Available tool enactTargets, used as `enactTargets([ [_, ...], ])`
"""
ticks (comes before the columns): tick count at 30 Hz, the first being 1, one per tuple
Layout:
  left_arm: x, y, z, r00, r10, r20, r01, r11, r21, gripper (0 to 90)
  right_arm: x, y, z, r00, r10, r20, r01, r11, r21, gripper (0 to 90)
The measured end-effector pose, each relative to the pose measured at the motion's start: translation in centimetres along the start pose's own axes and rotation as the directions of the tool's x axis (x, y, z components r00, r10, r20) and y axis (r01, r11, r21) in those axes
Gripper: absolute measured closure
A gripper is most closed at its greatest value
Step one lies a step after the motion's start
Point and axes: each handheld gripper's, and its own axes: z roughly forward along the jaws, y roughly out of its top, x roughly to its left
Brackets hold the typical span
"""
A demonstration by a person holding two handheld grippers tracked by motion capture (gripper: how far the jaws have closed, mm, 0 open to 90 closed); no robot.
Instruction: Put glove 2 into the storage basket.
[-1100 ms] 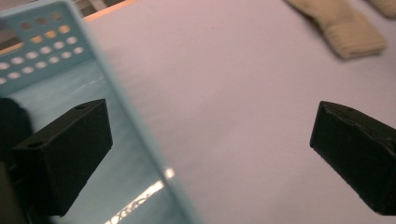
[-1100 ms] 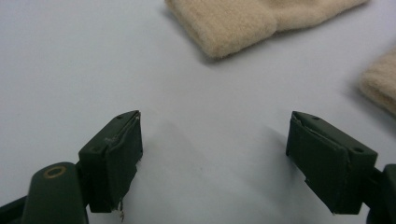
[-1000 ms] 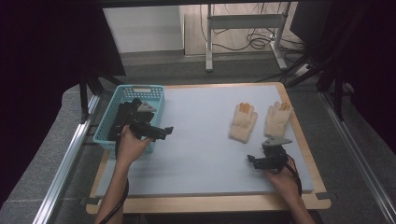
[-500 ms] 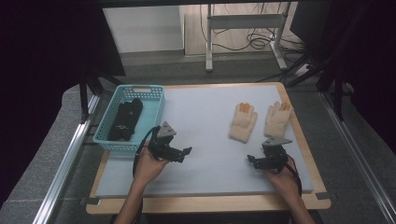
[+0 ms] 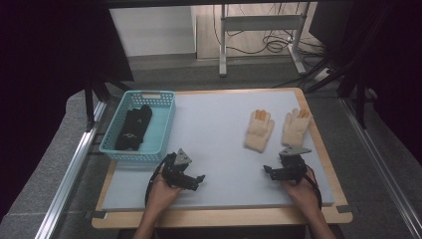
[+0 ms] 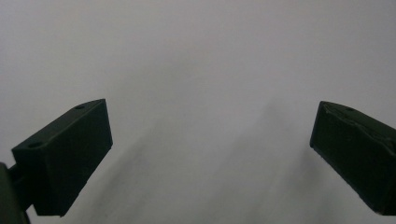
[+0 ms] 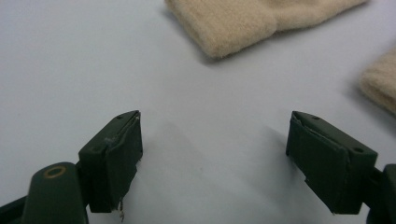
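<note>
- Pale grey-white mat covers the desk (image 5: pixel 219 129) in the high view; wood edge shows round it.
- L claw (image 5: pixel 197 180) sits low on the desk, near the front edge, just right of the teal basket's (image 5: pixel 164 124) front corner. Held in a hand. Jaws apart, nothing in them.
- A black glove (image 5: pixel 133 128) lies inside the basket, w/ fingers pointing to the far end.
- R claw (image 5: pixel 269 172) sits low at the right side of the desk, also in a hand. It points toward the desk's middle.
- Two tan gloves lie flat on the mat, side by side but not touching: the left tan glove (image 5: pixel 259 130) and the right tan glove (image 5: pixel 296 126). Both are just beyond the R claw, fingers pointing away from the person.
- Left gripper view: both black jaws are wide apart over bare mat. Nothing between them.
- Right gripper view: jaws are wide apart too, empty, tips close to the mat. The cuff end of one tan glove (image 7: pixel 243 21) lies ahead of them, near but not touching. An edge of the other tan glove (image 7: pixel 380 84) shows at the right side.
</note>
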Motion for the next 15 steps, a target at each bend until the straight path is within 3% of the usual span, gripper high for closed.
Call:
enactTargets([
  [3,0.00,-0.45,0.61,0.9999,0.004,-0.014,-0.003,0.9994,0.035,0.0,-0.01,0.01,0.02,1.0000,0.003,-0.002,-0.003,1.000,0.000,18.2],
  [8,0.57,-0.48,0.70,0.9988,-0.048,0.015,0.047,0.9979,0.046,0.0,-0.04,0.06,0.14,0.9995,0.021,0.021,-0.022,1.000,0.014,10.0],
  [15,0.51,-0.50,0.74,0.9991,-0.041,0.012,0.041,0.9981,0.047,0.0,-0.15,0.11,0.22,0.9990,0.033,0.029,-0.034,0.999,0.023,7.9],
])
